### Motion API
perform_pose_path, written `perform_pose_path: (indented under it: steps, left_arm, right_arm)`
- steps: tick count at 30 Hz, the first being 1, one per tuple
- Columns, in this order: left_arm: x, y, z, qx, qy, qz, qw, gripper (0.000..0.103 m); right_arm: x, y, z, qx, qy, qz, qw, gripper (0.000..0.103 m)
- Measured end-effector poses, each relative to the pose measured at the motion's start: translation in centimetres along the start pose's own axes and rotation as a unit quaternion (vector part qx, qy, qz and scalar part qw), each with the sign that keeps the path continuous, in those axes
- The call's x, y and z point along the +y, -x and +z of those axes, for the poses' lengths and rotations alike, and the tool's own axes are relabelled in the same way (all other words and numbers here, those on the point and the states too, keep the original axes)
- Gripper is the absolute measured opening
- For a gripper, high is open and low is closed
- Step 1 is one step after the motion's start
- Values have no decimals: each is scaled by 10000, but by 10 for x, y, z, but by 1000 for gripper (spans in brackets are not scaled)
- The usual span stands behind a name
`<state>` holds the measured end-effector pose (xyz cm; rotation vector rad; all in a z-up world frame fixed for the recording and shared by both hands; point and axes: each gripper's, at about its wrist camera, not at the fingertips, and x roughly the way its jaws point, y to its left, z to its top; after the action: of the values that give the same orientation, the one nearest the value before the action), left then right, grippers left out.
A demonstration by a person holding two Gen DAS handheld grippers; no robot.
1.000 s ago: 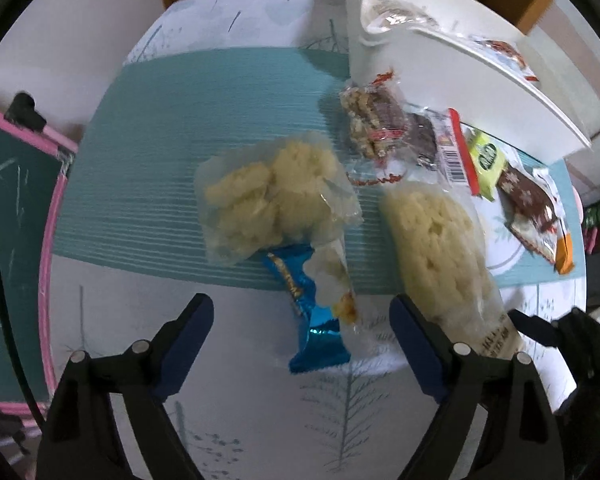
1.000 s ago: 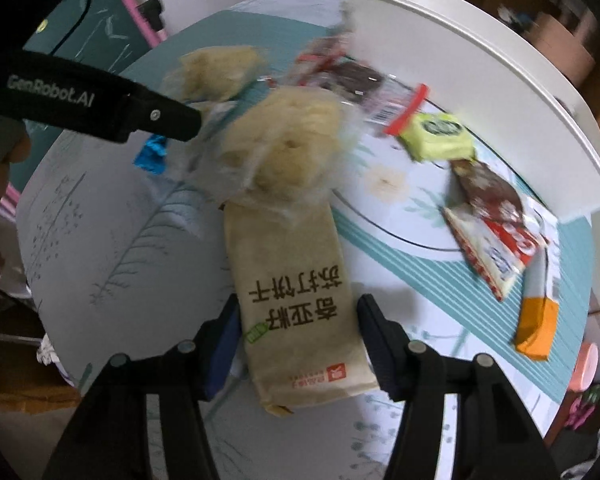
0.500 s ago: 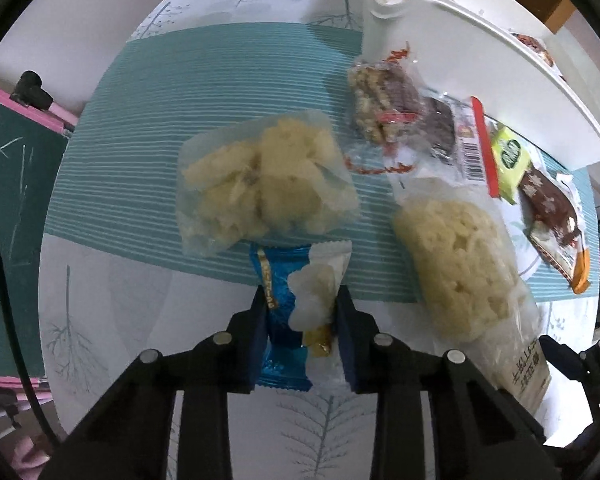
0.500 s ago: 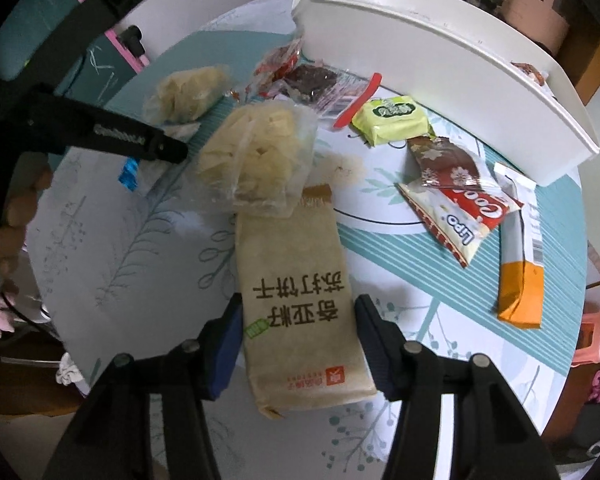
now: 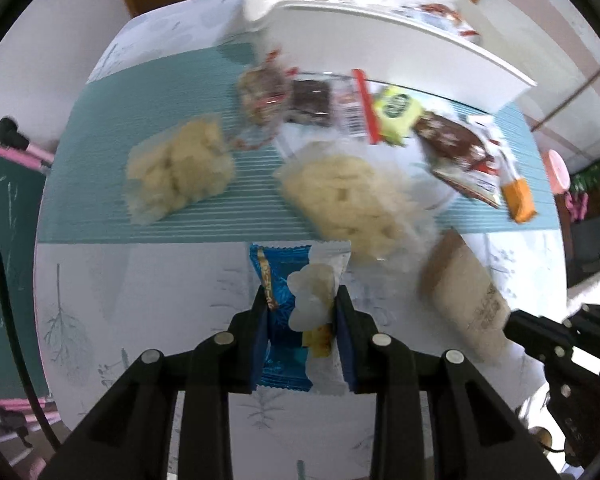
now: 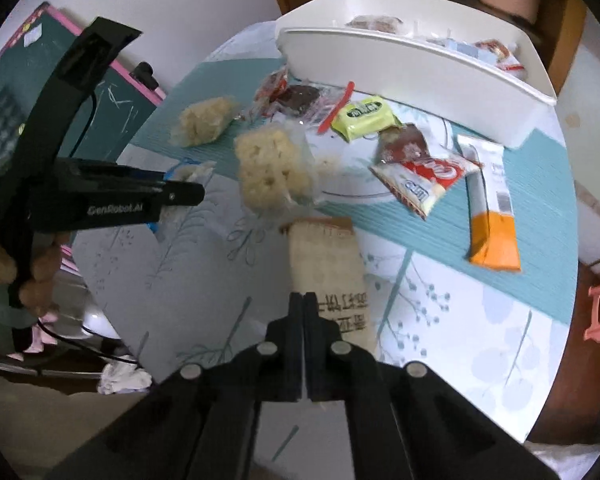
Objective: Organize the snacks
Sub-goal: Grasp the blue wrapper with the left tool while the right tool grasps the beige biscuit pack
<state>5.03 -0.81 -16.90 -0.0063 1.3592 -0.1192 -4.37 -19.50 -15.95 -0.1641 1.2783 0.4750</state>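
My left gripper [image 5: 302,304] is shut on a blue and white snack packet [image 5: 298,280] and holds it above the table; it also shows in the right wrist view [image 6: 188,184]. My right gripper [image 6: 302,300] is shut, its jaws pressed together with nothing seen between them; a brown cracker pack [image 6: 326,264] lies just beside and beyond them, also in the left wrist view [image 5: 464,296]. A white bin [image 6: 412,60] with several snacks stands at the table's far side.
On the teal mat [image 5: 140,112] lie two clear bags of pale puffs [image 5: 180,168] [image 5: 348,204], a nut bar pack [image 5: 264,96], a green packet [image 6: 362,116], a red-brown wafer pack [image 6: 416,168] and an orange-ended bar [image 6: 490,216]. A chalkboard [image 6: 112,96] stands left.
My left gripper closed on the blue packet and lifted it back toward me. My right gripper shut, and the brown cracker pack now lies outside its jaws. Both views pulled back.
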Motion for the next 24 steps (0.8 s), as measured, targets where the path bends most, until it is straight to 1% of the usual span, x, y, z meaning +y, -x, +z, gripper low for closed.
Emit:
perform_pose_path:
  steps: [1,3,6,7,8,9,11,12,13,14,15,16,18,24]
  left_arm:
    - [-4,-1,-3,-5,-46,-1,10000,28]
    - [-12,-2,-5,32,-93,-50,9999,28]
    - [-14,-4,-5,101,-138,-99,9998,28]
    - [-13,-5,-4,121,-148,-114,9998,28]
    - [-14,-6,-5,146,-155,-128,9997,28]
    - [-14,-7,-6,170,-148,-143,9996,28]
    - [-15,-11,-9,193,-101,-171,9996,28]
    - [-11,-13,-9,206,-77,-190,9996,28]
    - [-7,-16,-7,217,-53,-210,9995,28]
    - [-7,-16,-8,232,-27,-231,9995,28]
    - [-3,-18,-7,238,-20,-243,9994,28]
    - [-1,-19,-8,241,-19,-244,9994,28]
    - [3,-18,-10,240,-11,-244,9994,28]
    - [16,-16,-10,241,105,-266,9993,28]
  right_arm:
    - [-2,-3,-2,21,-44,-28,10000,0]
    - [-9,-13,-3,104,-217,50,9997,0]
    - [-17,-17,-8,133,-360,123,9992,0]
    - [-18,-18,-8,143,-406,204,9989,0]
    - [-22,-18,-10,143,-522,398,9977,0]
    - [-25,-18,-10,140,-616,498,9968,0]
    - [-31,-21,-11,157,-790,586,9950,4]
    - [-32,-22,-10,148,-808,562,9950,13]
    - [-32,-24,-9,121,-790,495,9956,31]
    - [-29,-25,-8,73,-688,396,9968,40]
    - [-27,-26,-7,37,-594,364,9976,53]
    - [-24,-27,-5,-4,-486,356,9982,63]
    - [-14,-28,-1,-91,-197,264,9994,70]
    - [10,-53,16,8,533,-328,9980,73]
